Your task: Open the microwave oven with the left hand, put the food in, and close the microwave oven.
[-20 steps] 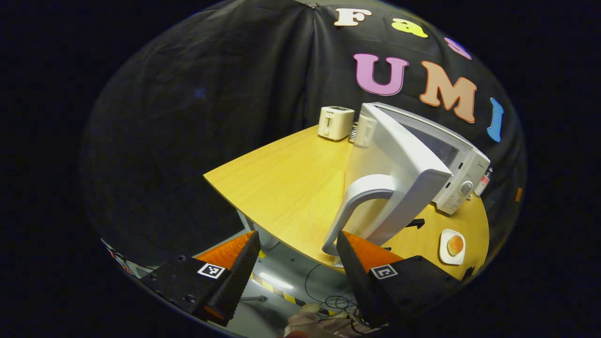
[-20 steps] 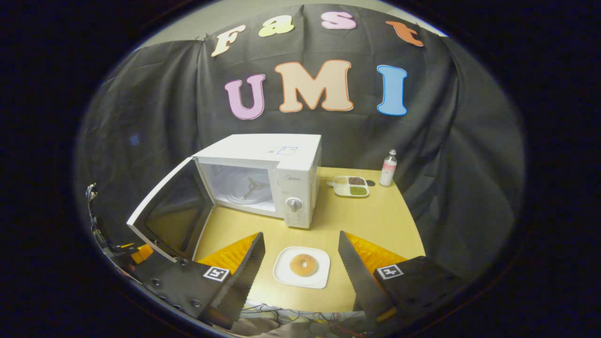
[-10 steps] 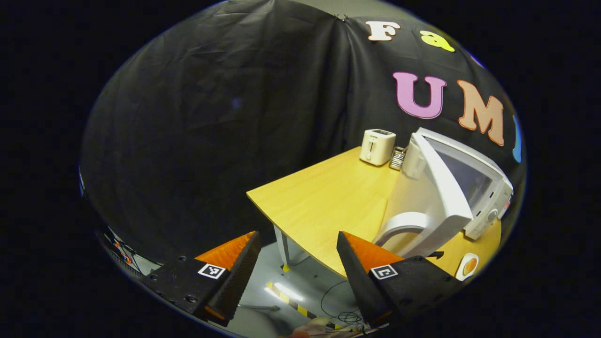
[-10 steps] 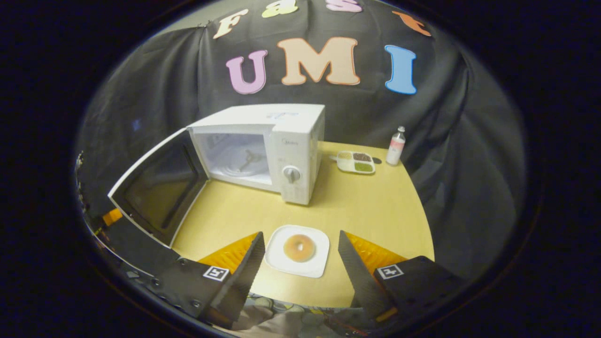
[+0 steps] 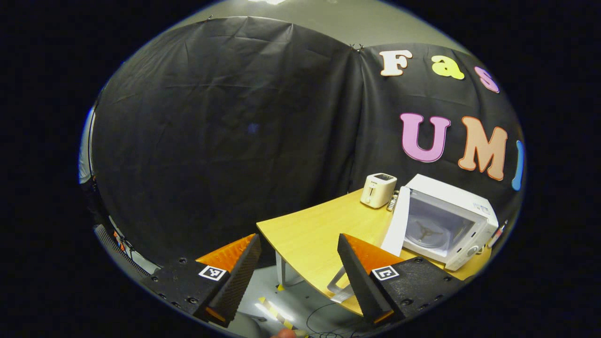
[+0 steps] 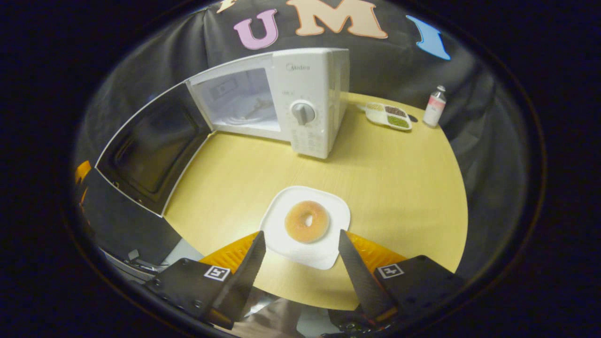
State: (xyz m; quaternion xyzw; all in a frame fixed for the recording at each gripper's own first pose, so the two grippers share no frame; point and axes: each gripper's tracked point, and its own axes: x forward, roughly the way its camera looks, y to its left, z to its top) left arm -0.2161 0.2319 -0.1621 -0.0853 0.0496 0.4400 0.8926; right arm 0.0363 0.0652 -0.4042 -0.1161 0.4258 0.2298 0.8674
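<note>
We have the right gripper (image 6: 300,253) nearer, fingers wide, plate (image 6: 281,234) with donut (image 6: 307,221) dead ahead, lower centre of the right gripper view.

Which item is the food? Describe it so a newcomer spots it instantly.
Start at the white microwave with its door swung open. On the yellow table in front of it lies a white square plate. The food is the ring-shaped doughnut on it, the only round, holed item.

Cloth-walled recording booth (image 5: 211,141)
</note>
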